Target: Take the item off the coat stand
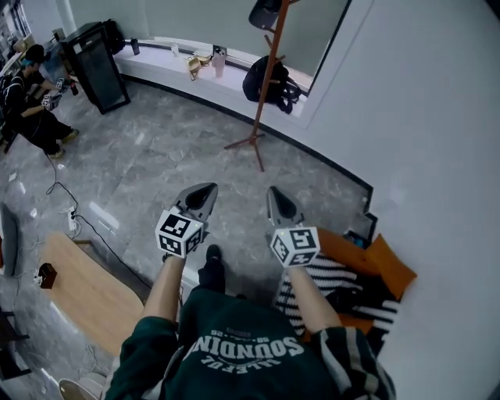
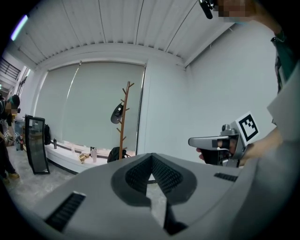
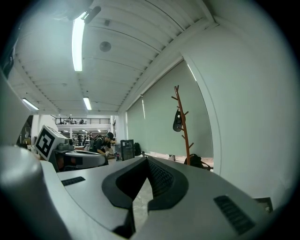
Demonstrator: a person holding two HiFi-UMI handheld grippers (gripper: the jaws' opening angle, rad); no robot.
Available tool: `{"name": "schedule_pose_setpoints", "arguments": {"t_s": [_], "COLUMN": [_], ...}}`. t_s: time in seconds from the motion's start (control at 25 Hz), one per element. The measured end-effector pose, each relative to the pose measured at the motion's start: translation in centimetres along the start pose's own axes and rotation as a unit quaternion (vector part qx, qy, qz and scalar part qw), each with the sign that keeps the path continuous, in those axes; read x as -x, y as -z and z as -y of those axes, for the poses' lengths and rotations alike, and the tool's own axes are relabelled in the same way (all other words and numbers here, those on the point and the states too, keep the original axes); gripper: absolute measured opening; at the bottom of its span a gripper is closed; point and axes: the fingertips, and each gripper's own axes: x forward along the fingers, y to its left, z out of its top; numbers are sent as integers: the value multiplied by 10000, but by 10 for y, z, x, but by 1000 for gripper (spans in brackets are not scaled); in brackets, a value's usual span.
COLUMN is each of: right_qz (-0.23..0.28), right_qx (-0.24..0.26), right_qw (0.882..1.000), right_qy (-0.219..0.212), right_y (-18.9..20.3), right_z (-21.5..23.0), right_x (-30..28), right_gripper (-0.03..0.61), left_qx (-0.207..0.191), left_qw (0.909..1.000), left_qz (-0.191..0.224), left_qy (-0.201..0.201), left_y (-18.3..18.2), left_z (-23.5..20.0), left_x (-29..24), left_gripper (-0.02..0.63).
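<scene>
A brown wooden coat stand (image 1: pixel 266 78) rises by the white wall, far ahead of me. A dark cap-like item (image 1: pixel 264 13) hangs near its top. The left gripper view shows the coat stand (image 2: pixel 123 123) and the dark item (image 2: pixel 116 114) small and distant; so does the right gripper view, with the stand (image 3: pixel 183 129) and the item (image 3: pixel 177 121). My left gripper (image 1: pixel 208 189) and right gripper (image 1: pixel 274 193) are held side by side over the grey floor, both pointing toward the stand. Both are shut and hold nothing. In its own view each closes to a point: left gripper (image 2: pixel 151 156), right gripper (image 3: pixel 146 158).
A black backpack (image 1: pixel 269 82) sits at the stand's foot on a white window ledge (image 1: pixel 160 58) with small items. A black cabinet (image 1: pixel 95 62) and a seated person (image 1: pixel 35 101) are far left. A wooden bench (image 1: pixel 90 293) is near left; orange and striped cloth (image 1: pixel 355 285) lies right.
</scene>
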Motion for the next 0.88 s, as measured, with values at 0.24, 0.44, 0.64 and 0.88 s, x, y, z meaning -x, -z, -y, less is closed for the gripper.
{"name": "schedule_pose_setpoints", "arguments": {"t_s": [0.24, 0.44, 0.64, 0.88], "right_qz": [55, 128, 132, 79], "right_qx": [79, 47, 10, 86], "right_qw": [9998, 9992, 9979, 9968], "right_qy": [160, 376, 633, 785], "right_y": [-27, -44, -47, -47], "right_z": [15, 22, 32, 55], "right_x": [-88, -145, -182, -218], "right_gripper": [-2, -2, -2, -2], "left_qx": [7, -474, -657, -403], "left_qw": [9998, 9984, 9961, 9965], "left_qz": [16, -63, -98, -157], "left_qy": [215, 292, 583, 709], "left_y": [-23, -42, -53, -59], "left_z": [-75, -133, -164, -191], "left_x": [-53, -88, -117, -159], "left_gripper": [0, 1, 1, 2]}}
